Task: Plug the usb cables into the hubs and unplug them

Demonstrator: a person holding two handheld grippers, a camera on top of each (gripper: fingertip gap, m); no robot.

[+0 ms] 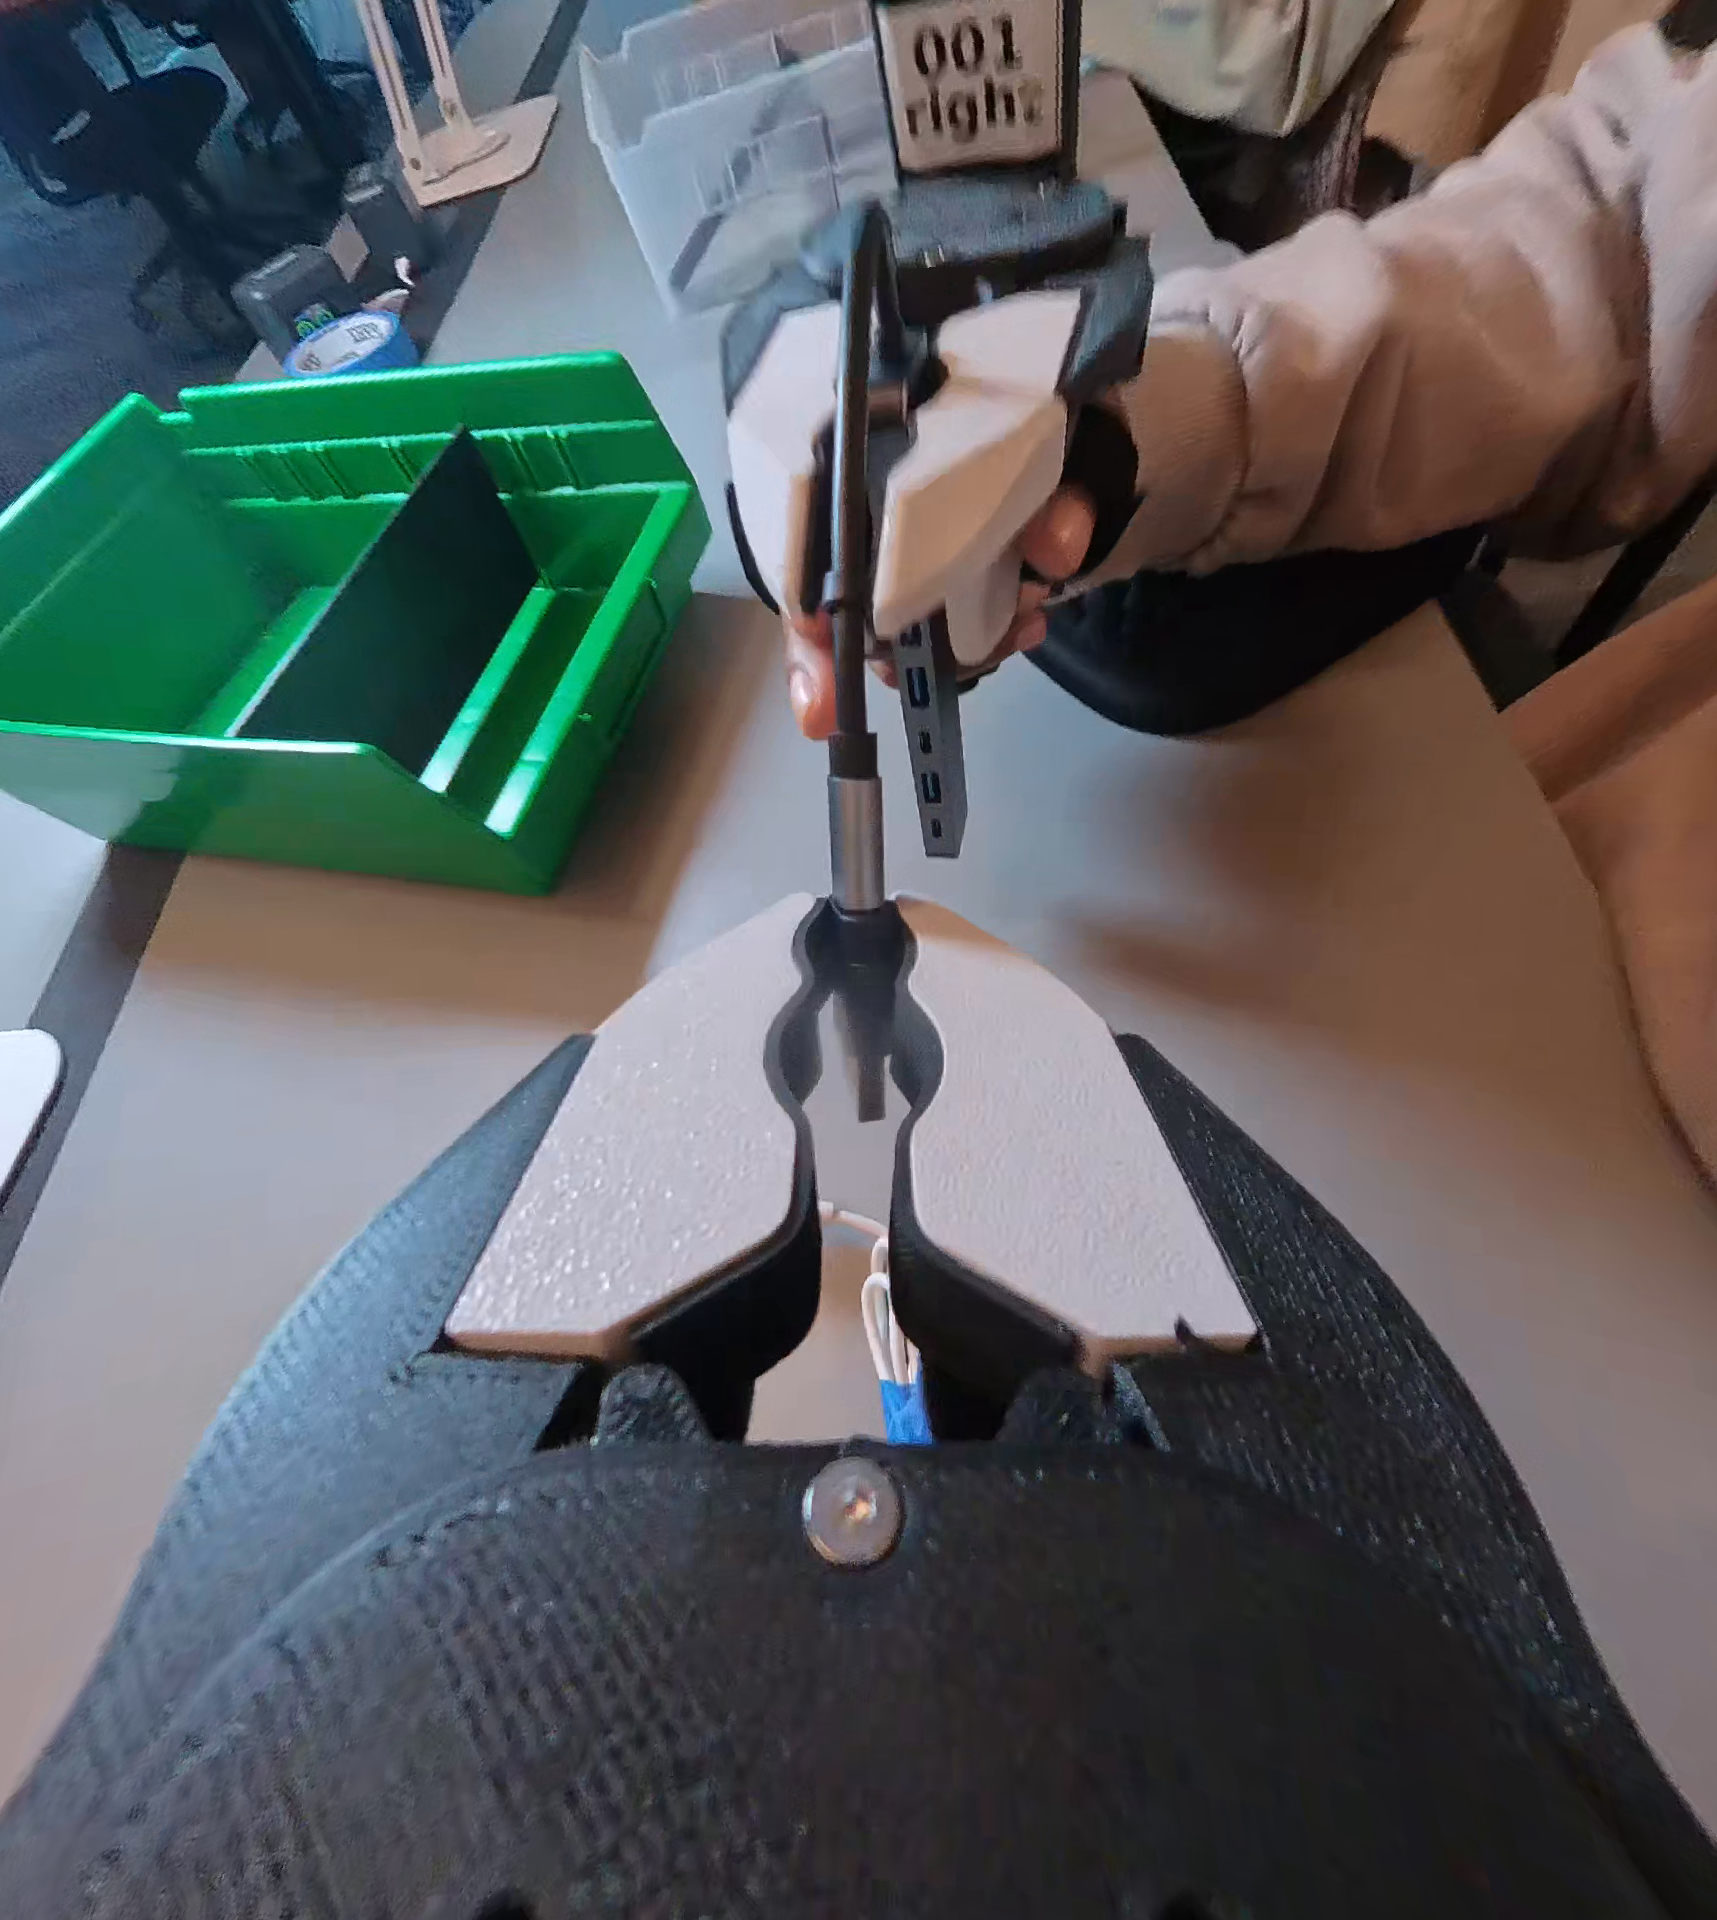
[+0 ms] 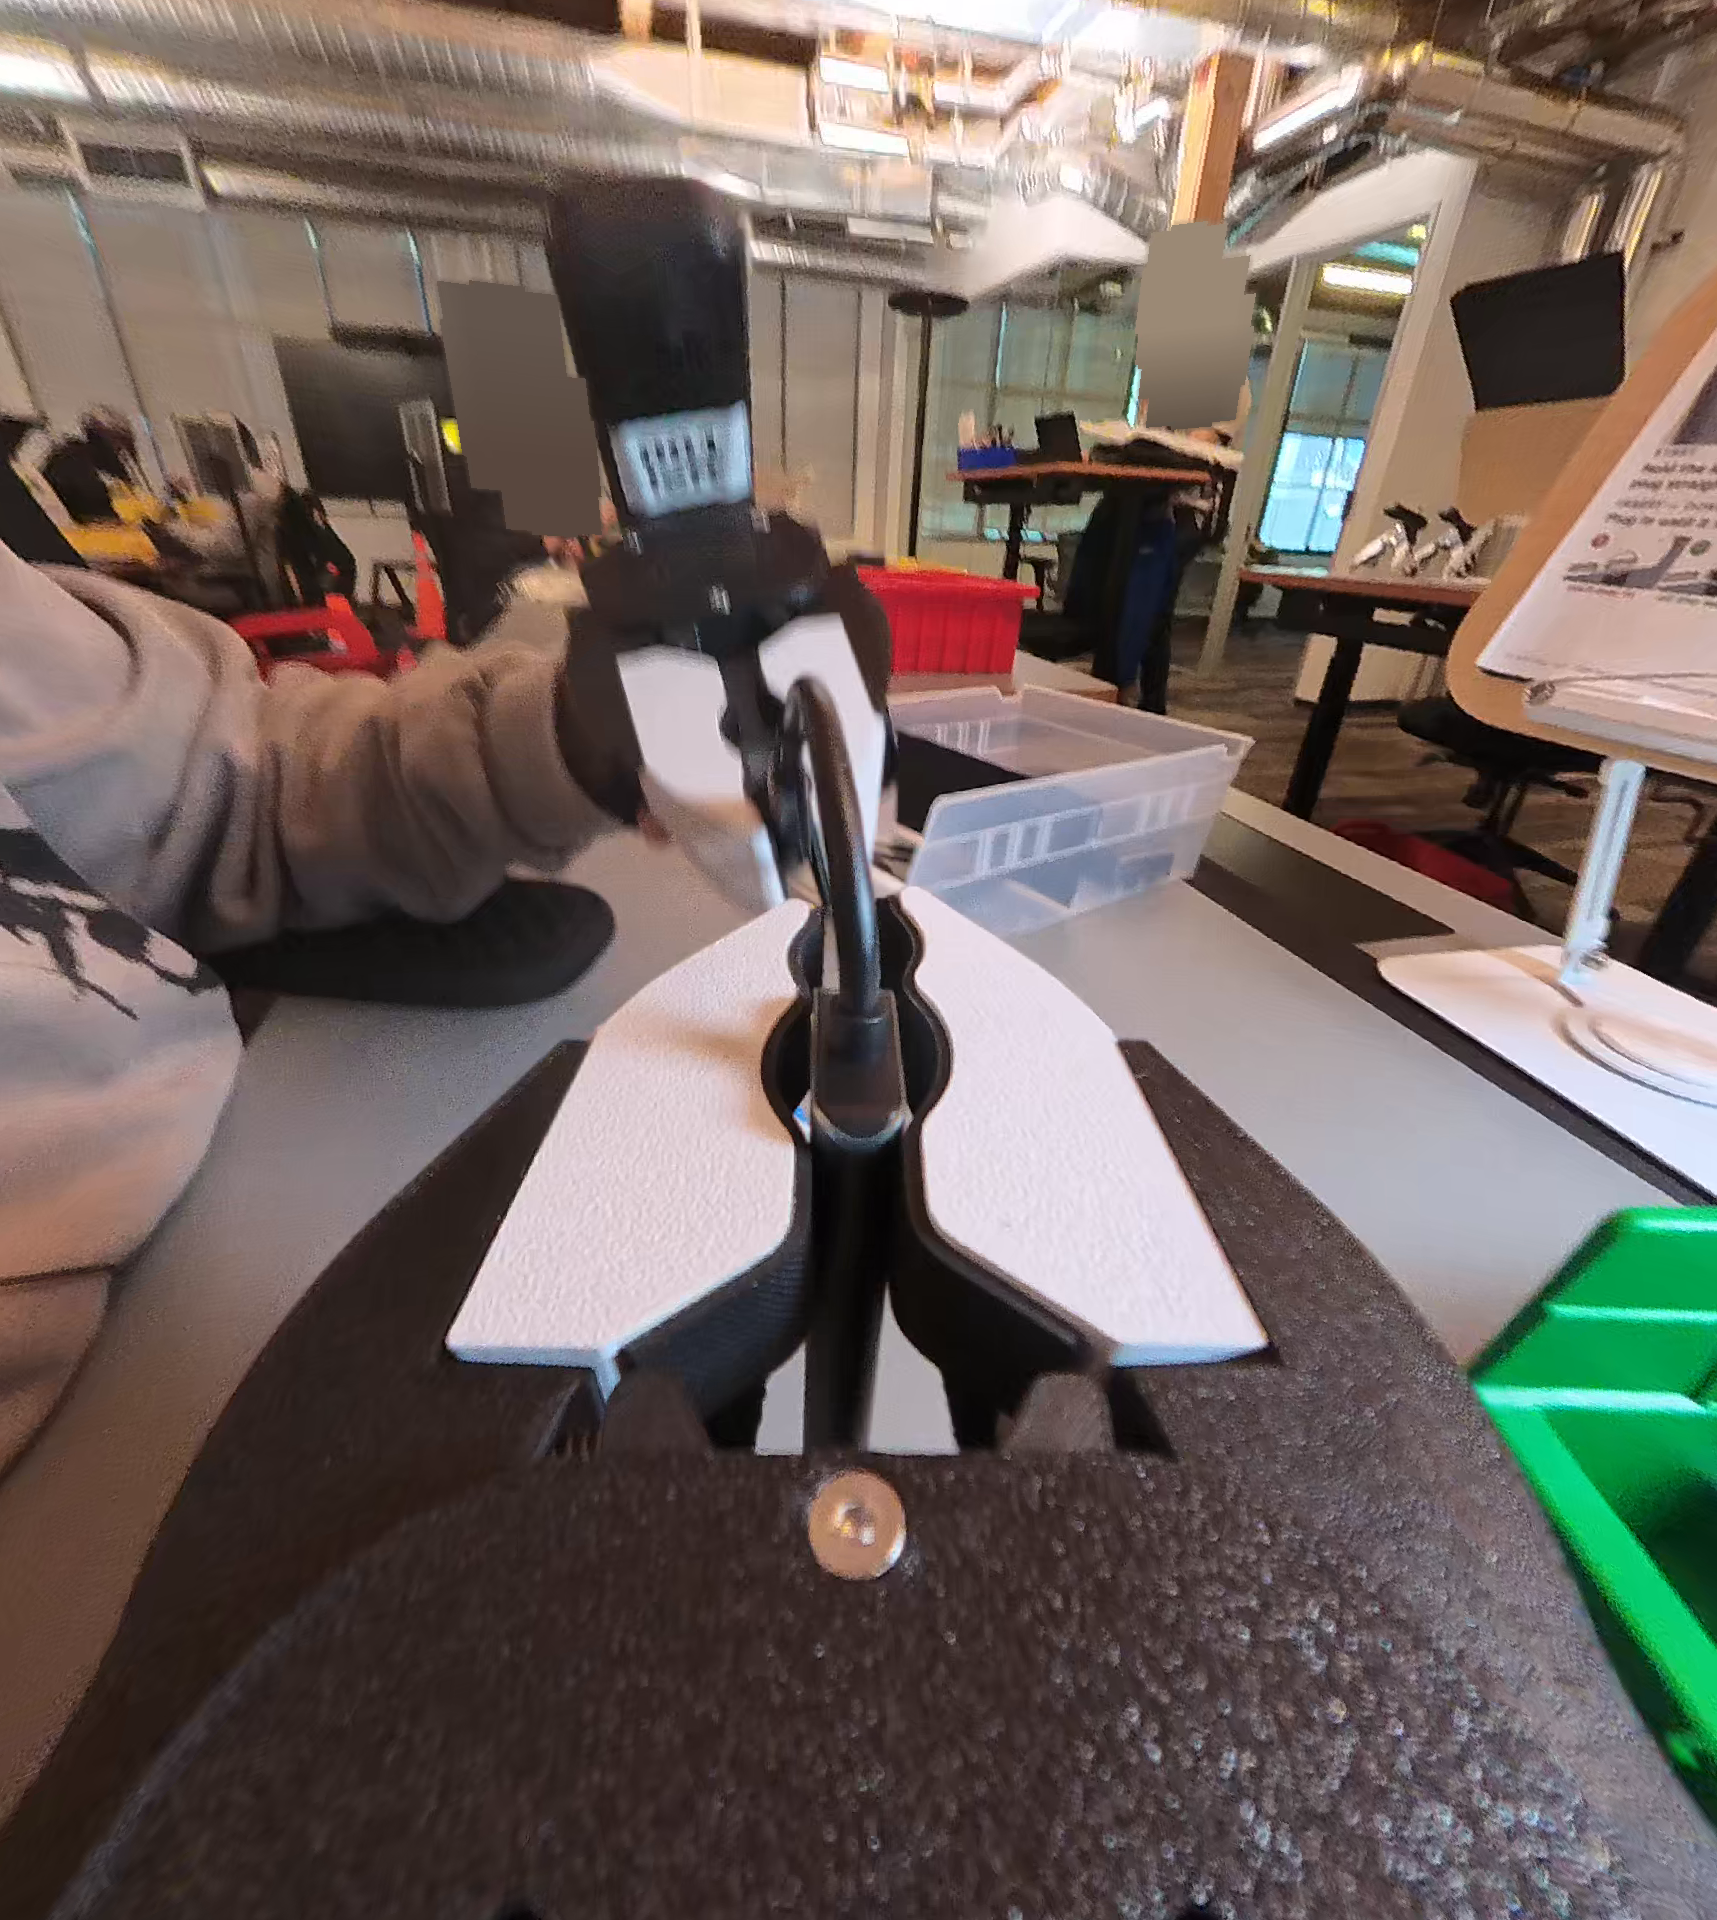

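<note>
In the left wrist view my left gripper (image 1: 854, 920) is shut on the USB plug (image 1: 856, 831), a grey metal barrel on a black cable (image 1: 849, 468). The plug's tip points back between my fingers. The cable arcs up into my right gripper (image 1: 869, 623), which is shut on a slim grey USB hub (image 1: 932, 727) that hangs down, ports showing, just right of the plug. Both are held above the table. In the right wrist view my right gripper (image 2: 854, 920) grips the hub (image 2: 854, 1081) edge-on. Its cable (image 2: 838, 790) loops toward the left gripper (image 2: 760, 790) beyond.
A green divided bin (image 1: 314, 603) stands on the table to the left, and shows in the right wrist view (image 2: 1664, 1455). A clear plastic bin (image 2: 1062, 800) sits behind. A sheet on a white stand (image 2: 1612, 1039) is on the right. A white cable (image 1: 880, 1299) lies under the left gripper. Some 5 cm of space lies between my two pairs of fingers.
</note>
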